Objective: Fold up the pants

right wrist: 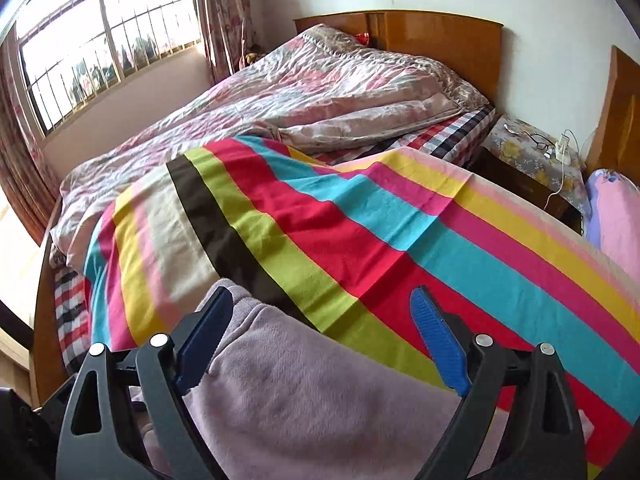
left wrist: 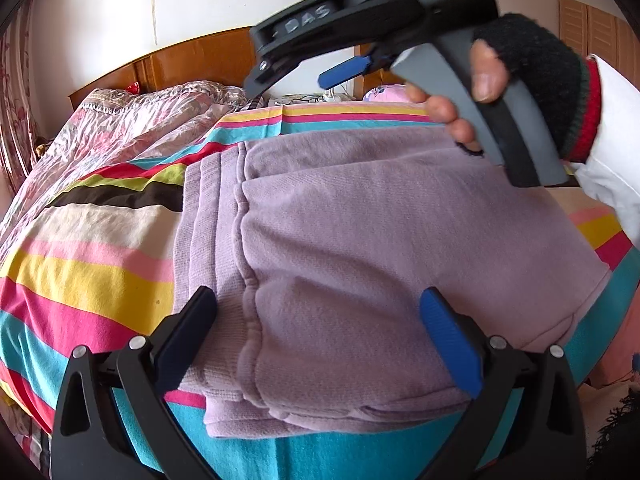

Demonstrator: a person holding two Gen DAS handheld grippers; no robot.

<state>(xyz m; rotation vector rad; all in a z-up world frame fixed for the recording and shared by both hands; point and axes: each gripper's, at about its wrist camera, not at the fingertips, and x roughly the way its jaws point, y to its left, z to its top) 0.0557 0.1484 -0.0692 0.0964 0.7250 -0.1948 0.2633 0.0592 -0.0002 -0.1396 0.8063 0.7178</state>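
Observation:
Lilac sweatpants lie folded in a thick stack on the striped blanket, ribbed waistband to the left. My left gripper is open just above the stack's near edge, fingers apart on either side of it. My right gripper shows in the left wrist view, held in a gloved hand above the far side of the pants; its fingers look open. In the right wrist view my right gripper is open above a corner of the pants, holding nothing.
A crumpled floral quilt lies on the far bed by the wooden headboard. A nightstand with glasses and cables stands at right, next to a pink pillow. A barred window is at left.

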